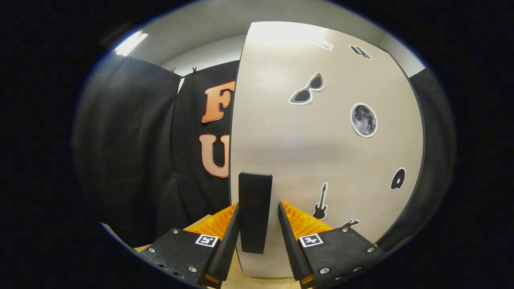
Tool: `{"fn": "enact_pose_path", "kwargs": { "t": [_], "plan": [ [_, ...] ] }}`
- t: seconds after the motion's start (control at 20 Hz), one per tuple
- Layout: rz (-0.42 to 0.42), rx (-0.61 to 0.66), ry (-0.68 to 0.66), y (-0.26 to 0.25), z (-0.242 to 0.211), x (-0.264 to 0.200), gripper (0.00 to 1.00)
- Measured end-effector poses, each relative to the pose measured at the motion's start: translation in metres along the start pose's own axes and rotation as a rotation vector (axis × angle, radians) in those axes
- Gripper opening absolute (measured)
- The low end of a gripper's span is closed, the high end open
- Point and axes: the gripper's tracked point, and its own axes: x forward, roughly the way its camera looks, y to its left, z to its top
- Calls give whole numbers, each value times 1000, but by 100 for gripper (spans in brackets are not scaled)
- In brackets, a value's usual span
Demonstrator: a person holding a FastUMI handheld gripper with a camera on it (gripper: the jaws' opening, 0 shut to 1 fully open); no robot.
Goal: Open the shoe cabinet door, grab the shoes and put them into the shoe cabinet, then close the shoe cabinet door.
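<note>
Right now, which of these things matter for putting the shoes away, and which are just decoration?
Part of the job:
- cabinet door, pale panel just ahead
- black handle on the door, between the fingers
- gripper, fingers either side of the handle; contact unclear

Just there:
- sunglasses sticker
- moon sticker
- guitar sticker
- black cloth wall beside the door
</note>
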Motion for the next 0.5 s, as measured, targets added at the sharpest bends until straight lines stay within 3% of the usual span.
{"fn": "enact_pose_path", "kwargs": {
  "t": [0.5],
  "plan": [
    [-65,-16,-4,-4,0,7,61]
  ]
}}
